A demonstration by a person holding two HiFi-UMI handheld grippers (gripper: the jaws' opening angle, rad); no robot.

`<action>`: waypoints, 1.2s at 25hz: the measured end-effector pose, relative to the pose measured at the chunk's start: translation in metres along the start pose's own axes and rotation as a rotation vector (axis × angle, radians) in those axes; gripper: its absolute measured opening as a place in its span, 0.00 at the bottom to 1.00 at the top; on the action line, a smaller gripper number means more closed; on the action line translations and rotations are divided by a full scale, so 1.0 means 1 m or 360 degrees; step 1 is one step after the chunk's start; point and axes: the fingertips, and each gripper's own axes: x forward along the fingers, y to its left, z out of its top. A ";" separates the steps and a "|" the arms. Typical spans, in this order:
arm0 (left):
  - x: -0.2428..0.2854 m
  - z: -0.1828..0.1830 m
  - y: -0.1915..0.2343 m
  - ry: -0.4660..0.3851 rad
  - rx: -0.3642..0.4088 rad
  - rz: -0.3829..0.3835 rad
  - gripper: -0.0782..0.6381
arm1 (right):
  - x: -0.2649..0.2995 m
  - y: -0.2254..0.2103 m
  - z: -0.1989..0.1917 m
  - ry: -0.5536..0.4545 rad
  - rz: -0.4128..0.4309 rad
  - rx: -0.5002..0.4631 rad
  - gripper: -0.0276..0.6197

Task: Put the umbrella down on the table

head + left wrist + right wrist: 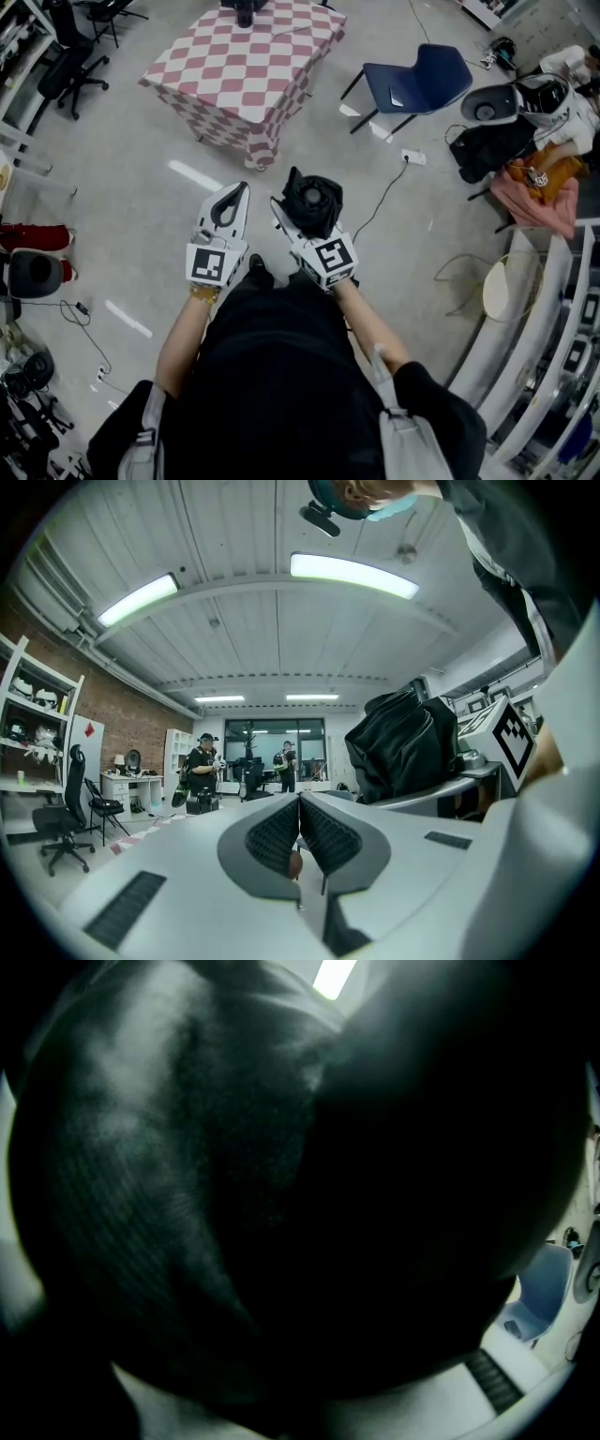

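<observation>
Standing on the open floor [141, 225], I have both grippers held out level in front of me, side by side and just apart. My right gripper [292, 217] is clamped on the umbrella [314, 199], a folded black bundle of fabric that sits between the jaws and bulges up above them. In the right gripper view that dark cloth presses so close to the camera that it fills almost everything; only a strip of ceiling light at the top and a bit of the blue chair [546, 1299] at the lower right edge show past it. The jaws are partly spread around the bundle, gripping it.

My left gripper [238, 191] has nothing in it. In the left gripper view its two ribbed pads [277, 834] stand together with no gap between them. From there the umbrella shows off to the right, beside the marker cube [512, 738] of the other gripper.

The table [281, 56], covered with a red and white checked cloth, stands ahead of me, well apart from both grippers. The umbrella is up in the air in my grip, over the floor and not on the table. The blue chair stands to the right of the table.
</observation>
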 end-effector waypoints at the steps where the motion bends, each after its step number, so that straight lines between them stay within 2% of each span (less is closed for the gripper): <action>1: 0.000 -0.001 0.004 0.0004 -0.0002 0.0000 0.13 | 0.004 0.002 -0.002 -0.0003 0.0007 0.0004 0.30; 10: 0.024 -0.012 0.017 0.0068 -0.0044 0.0046 0.13 | 0.027 -0.015 0.006 -0.0024 0.0048 -0.0008 0.30; 17: 0.074 -0.015 0.011 0.0096 -0.0014 0.0058 0.13 | 0.046 -0.059 0.008 -0.0042 0.0084 0.0042 0.30; 22: 0.106 -0.019 0.007 0.0142 -0.0007 0.0081 0.13 | 0.053 -0.091 0.011 -0.0062 0.0108 0.0015 0.30; 30: 0.135 -0.025 0.011 0.0167 0.0006 0.0122 0.13 | 0.068 -0.125 0.011 -0.0080 0.0133 0.0037 0.30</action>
